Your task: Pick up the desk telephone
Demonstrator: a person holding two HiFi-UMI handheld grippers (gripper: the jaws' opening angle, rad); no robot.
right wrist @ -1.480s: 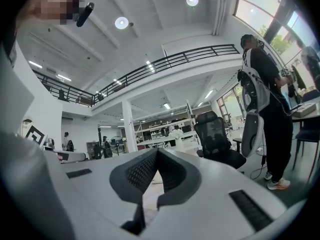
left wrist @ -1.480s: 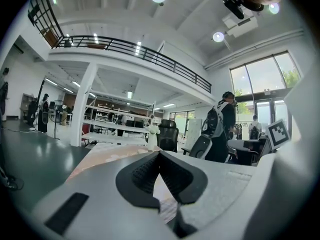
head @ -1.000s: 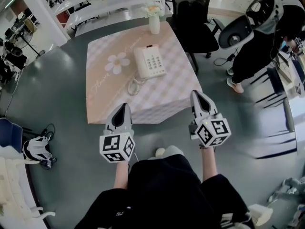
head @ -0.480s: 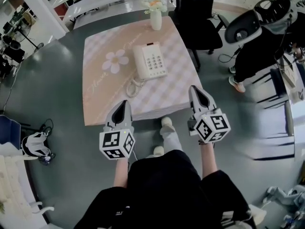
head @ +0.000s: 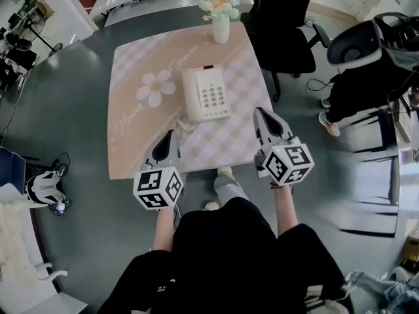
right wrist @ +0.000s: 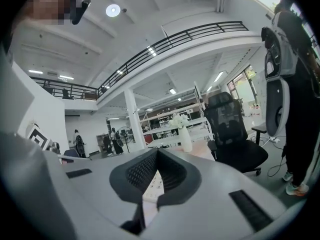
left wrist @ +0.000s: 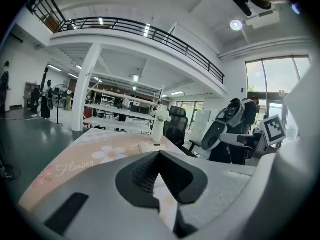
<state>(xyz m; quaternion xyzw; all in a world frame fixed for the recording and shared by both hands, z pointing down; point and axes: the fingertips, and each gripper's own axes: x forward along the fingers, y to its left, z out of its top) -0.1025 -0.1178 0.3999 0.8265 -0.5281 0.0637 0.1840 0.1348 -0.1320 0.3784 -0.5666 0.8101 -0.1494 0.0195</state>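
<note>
Cream desk telephone [head: 206,94] sits mid-table on the pink checked table [head: 131,77], its coiled cord [head: 185,124] trailing toward six o'clock. The left gripper [head: 168,136], at seven o'clock of the phone, and the right gripper [head: 260,113], at four o'clock, have their jaws pressed together, empty (neither touches the phone). A white vase [head: 220,26] stands at twelve o'clock.
</note>
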